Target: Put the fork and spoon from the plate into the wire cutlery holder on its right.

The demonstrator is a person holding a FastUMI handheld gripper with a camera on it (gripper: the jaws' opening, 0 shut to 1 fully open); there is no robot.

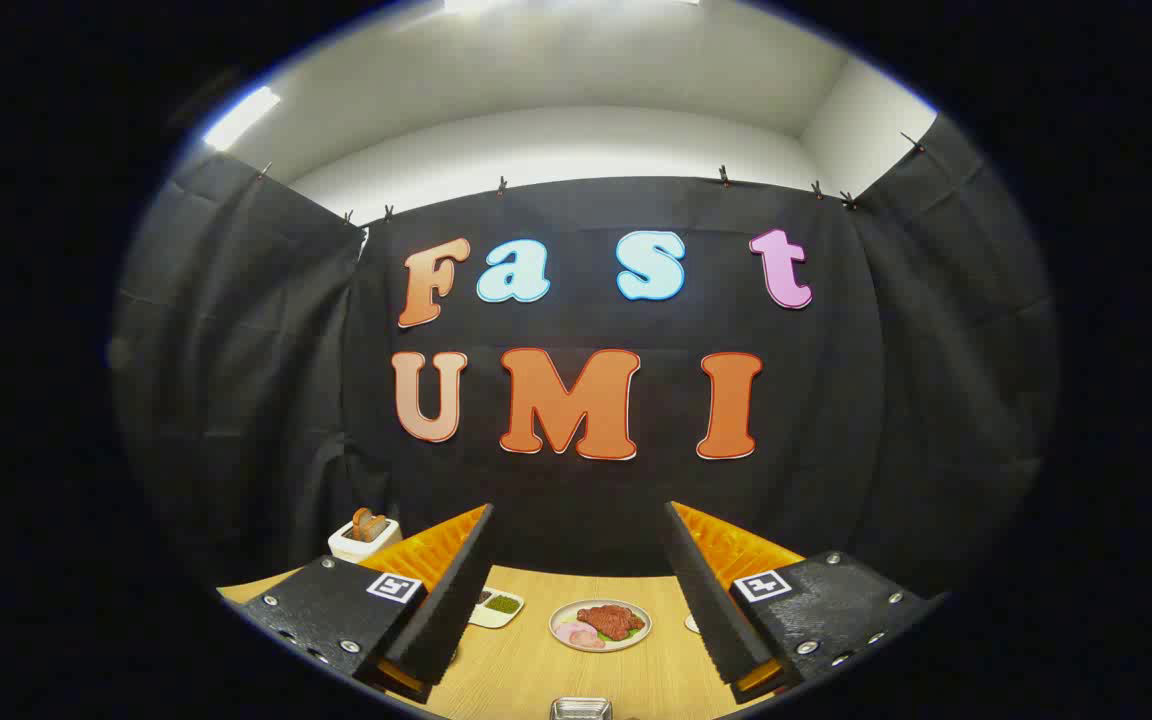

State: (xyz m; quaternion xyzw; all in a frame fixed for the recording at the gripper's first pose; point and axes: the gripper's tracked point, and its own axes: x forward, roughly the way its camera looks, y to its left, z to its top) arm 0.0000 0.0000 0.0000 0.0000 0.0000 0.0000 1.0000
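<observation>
The gripper [576, 590] hangs high above the bench [526, 670], its fingers spread wide and holding nothing. Down between them, and a good way beyond, sits a plate [600, 625] with what looks like red meat and pale slices on it. I can make out no fork or spoon on that plate, so I cannot tell their long axis. At the near edge of the bench, below the fingers, a bit of metal rim [581, 708] peeks in; whether that is the wire holder I cannot say. A small dish [498, 606] lies just left of the plate. I would judge the gripper must drop and tilt downward first.
</observation>
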